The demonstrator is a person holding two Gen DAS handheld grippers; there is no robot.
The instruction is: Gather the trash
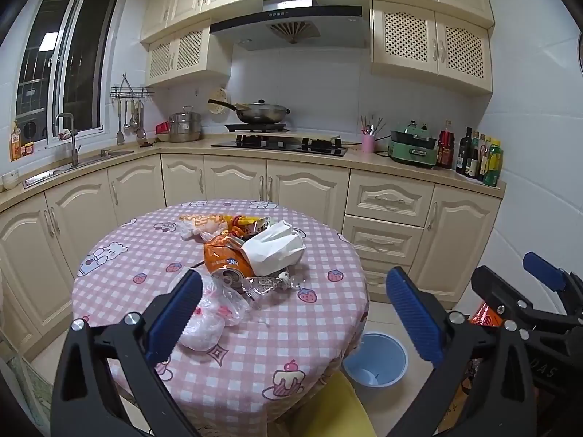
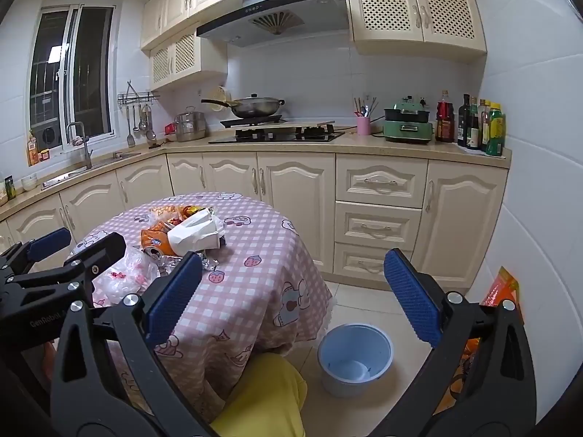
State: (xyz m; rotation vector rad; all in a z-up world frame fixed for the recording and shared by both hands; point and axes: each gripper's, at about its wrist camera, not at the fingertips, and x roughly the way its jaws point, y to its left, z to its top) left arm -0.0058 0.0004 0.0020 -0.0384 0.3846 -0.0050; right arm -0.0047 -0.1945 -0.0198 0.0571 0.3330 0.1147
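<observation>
A heap of trash lies on the round table (image 1: 313,331) with a pink checked cloth. In it are a crushed orange can (image 1: 223,259), a white paper bag (image 1: 274,252), a clear plastic bag (image 1: 213,315), a foil wrapper (image 1: 267,286) and snack wrappers (image 1: 246,223). My left gripper (image 1: 294,279) hovers open before the near side of the heap, nothing between its fingers. To its right, beside the table, my right gripper (image 2: 293,260) is also open and empty. A pale blue bin (image 2: 355,327) stands on the floor under it, right of the table.
Cream kitchen cabinets and a countertop (image 2: 364,144) run behind the table, with a stove, a pan and bottles on them. A person's yellow-clad knee (image 2: 262,393) is at the table's near edge. An orange bag (image 2: 504,291) leans against the right wall.
</observation>
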